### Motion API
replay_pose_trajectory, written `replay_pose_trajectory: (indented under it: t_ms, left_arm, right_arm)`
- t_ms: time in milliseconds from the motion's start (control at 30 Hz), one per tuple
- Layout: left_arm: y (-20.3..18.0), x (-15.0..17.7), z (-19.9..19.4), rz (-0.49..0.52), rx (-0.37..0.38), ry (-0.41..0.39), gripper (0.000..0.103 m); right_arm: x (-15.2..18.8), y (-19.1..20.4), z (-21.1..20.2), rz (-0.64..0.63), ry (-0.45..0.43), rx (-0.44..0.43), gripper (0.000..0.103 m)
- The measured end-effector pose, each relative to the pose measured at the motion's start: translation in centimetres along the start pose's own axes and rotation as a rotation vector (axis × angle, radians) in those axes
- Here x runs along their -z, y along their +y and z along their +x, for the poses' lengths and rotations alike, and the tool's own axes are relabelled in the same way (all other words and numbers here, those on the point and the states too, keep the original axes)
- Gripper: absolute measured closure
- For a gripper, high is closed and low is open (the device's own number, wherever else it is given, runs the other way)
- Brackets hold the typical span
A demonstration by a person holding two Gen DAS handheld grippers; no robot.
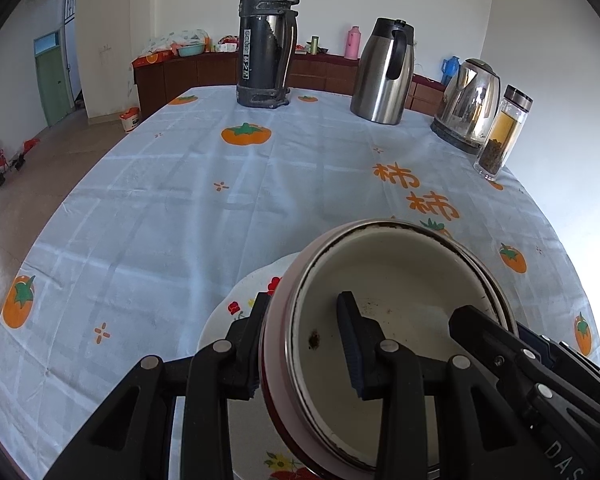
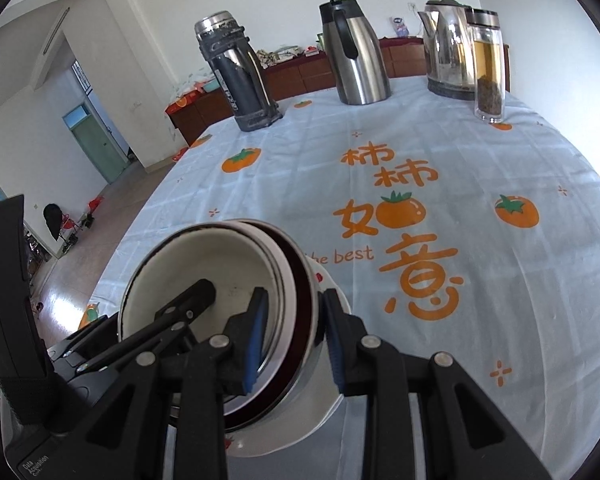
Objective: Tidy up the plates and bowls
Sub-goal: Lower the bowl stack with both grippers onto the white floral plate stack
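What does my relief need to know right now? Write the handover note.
Left gripper: shut on the left wall of the red-walled, white-lined metal bowl.
Right gripper: shut on the same bowl's right wall.
The bowl is tilted above the white flower-printed plate on the persimmon-print tablecloth.
Done: bowl gripped from both sides.
Left: apparently set it down on the plate, then release.

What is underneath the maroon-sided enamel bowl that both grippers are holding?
Under the maroon-sided, white-lined enamel bowl a white flower-patterned plate shows, past the bowl's left and lower edges. The bowl covers the plate's middle, so whether the two touch cannot be told. The left gripper and right gripper clamp opposite rims.
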State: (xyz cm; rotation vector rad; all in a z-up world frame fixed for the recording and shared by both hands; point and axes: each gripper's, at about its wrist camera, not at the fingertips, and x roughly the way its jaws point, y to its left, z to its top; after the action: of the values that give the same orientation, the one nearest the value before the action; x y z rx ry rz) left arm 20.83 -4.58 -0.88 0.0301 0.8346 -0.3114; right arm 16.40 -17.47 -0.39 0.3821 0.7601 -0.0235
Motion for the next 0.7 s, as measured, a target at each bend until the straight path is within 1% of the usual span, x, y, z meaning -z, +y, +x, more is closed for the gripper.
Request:
replay_pose_trajectory:
  t_ms: [433, 700]
  left_arm:
    - [0.1, 0.1, 1.8, -0.004, 0.002, 0.032, 0.066]
    - [0.1, 0.1, 1.8, 0.000, -0.005, 0.022, 0.066]
  right_arm:
    - [0.1, -0.7, 1.8, 0.014, 0.032, 0.008, 0.075]
    - [0.0, -0.7, 2.0, 0.009, 0.033, 0.008, 0.075]
